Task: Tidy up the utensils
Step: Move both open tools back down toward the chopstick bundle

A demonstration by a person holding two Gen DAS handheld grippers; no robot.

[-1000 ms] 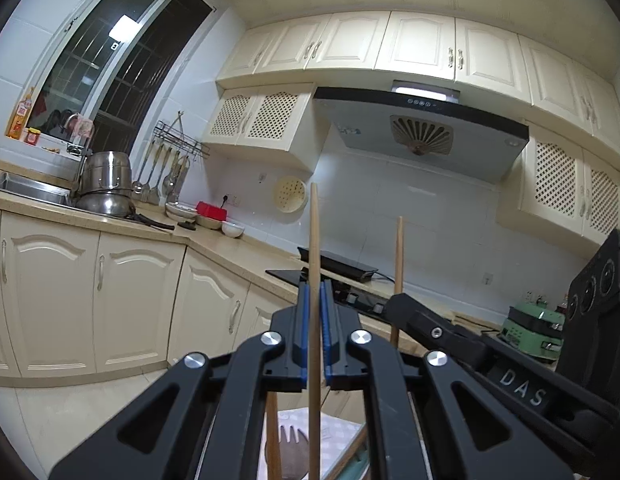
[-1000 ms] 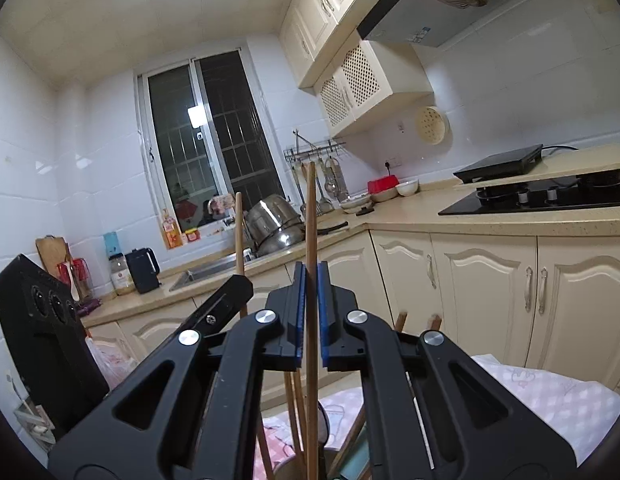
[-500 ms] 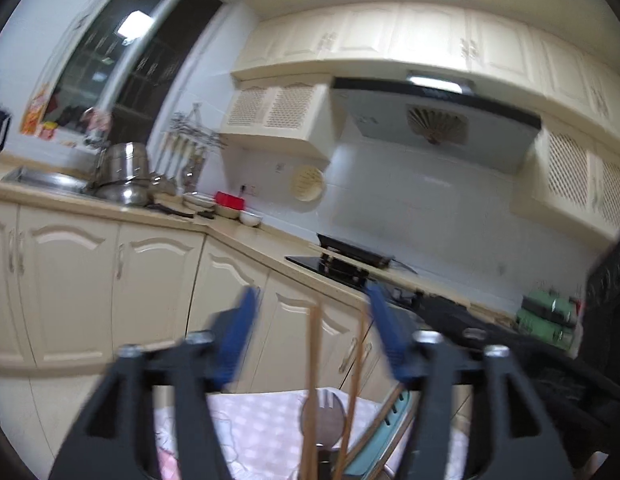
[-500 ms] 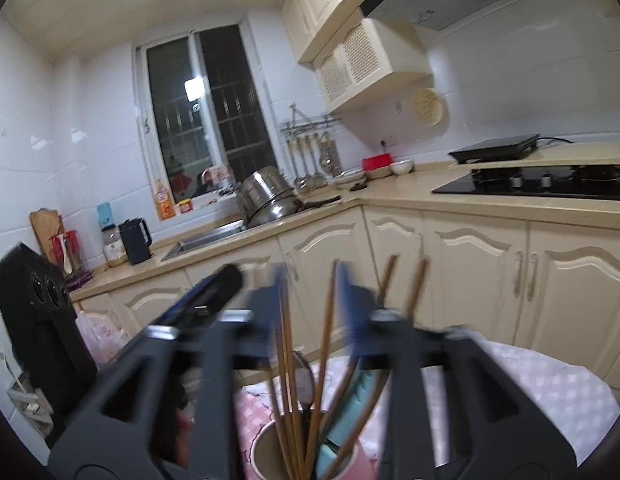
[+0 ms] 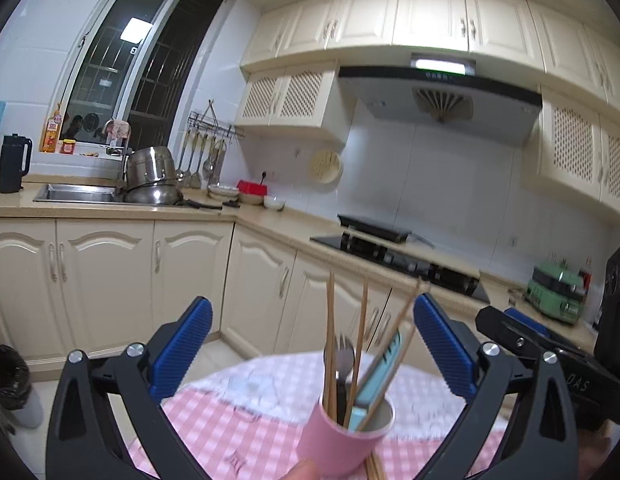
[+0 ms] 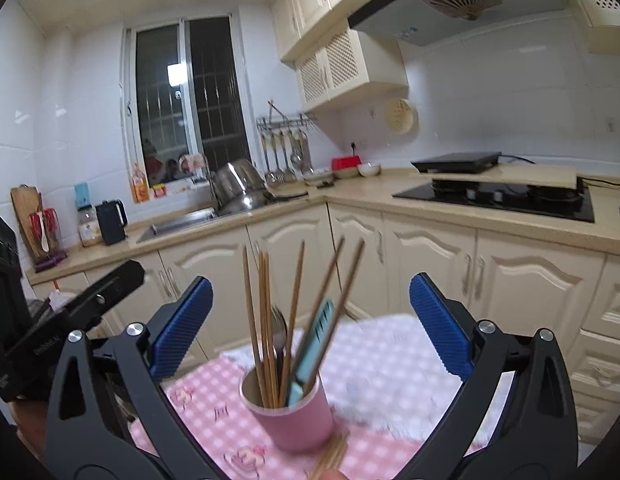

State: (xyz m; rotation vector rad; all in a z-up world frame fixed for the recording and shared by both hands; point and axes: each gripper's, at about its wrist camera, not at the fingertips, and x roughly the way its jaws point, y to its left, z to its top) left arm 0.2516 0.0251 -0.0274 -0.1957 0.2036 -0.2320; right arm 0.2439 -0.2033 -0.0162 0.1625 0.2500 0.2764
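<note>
Pink cup (image 6: 292, 416): upright on the checked worktop cloth (image 6: 389, 364), holding chopsticks (image 6: 266, 320), a spoon and a teal utensil. Loose chopsticks (image 6: 329, 456) beside its base remain unsorted. Left gripper (image 5: 311, 344) and right gripper (image 6: 310, 320): jaws opening wide, pinching nothing.

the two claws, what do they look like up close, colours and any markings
Both are built alike. The left claw has two black arms with triangular cut-outs and silver screw heads, ending in blue ribbed pads. The right claw has the same black frame, silver screws and blue ribbed pads. Seen from the left wrist view, the right one's black body carries pale lettering, too blurred to read fully.
</note>
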